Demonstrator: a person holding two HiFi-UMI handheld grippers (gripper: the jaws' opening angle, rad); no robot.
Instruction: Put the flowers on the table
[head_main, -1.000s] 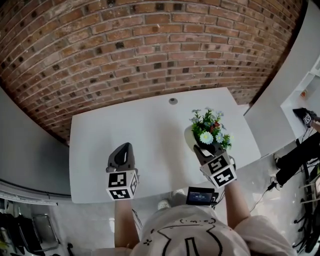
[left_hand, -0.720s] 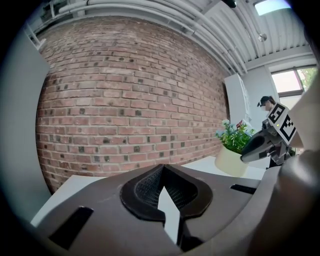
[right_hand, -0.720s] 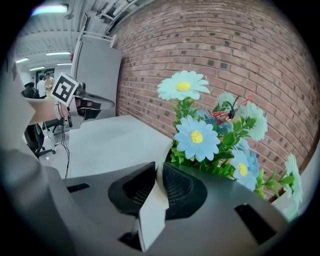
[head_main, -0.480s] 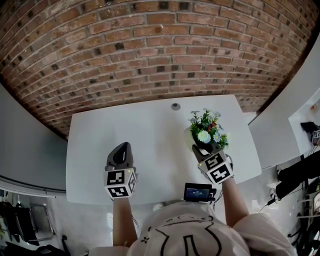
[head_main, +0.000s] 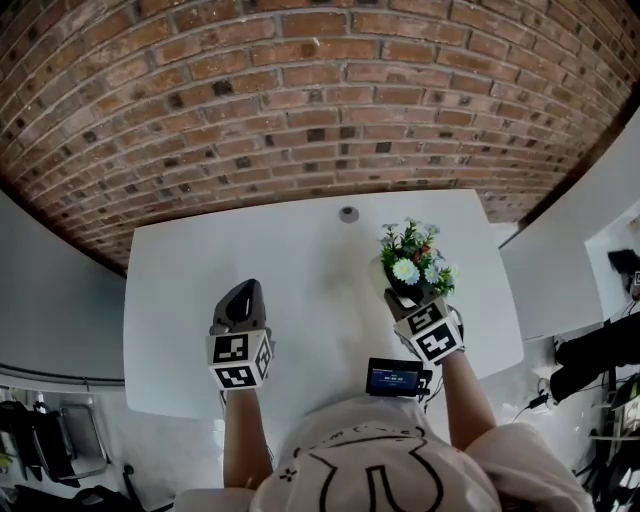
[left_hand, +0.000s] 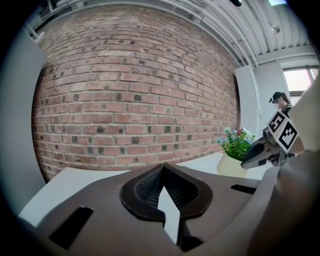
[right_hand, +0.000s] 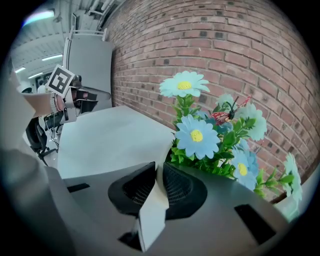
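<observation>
Red-brown brick wall (head_main: 320, 90) across far side. Small round grey cap (head_main: 348, 214) just near of it, centre. Lit dark screen (head_main: 392, 378) near side, right of centre. Grey panel (head_main: 50, 290) left; white panel (head_main: 585, 230) right.

A small bunch of artificial flowers (head_main: 412, 262) stands upright in a cream pot (head_main: 379, 273). The blooms are pale blue daisies with yellow centres (right_hand: 196, 136), set among green leaves, with one small red sprig near the top. The pot is at the right side of a white table (head_main: 300, 250), near its front edge. Whether its base rests on the tabletop cannot be told. The right gripper (head_main: 401, 297) pinches the near wall of the pot's rim between its jaws.
</observation>
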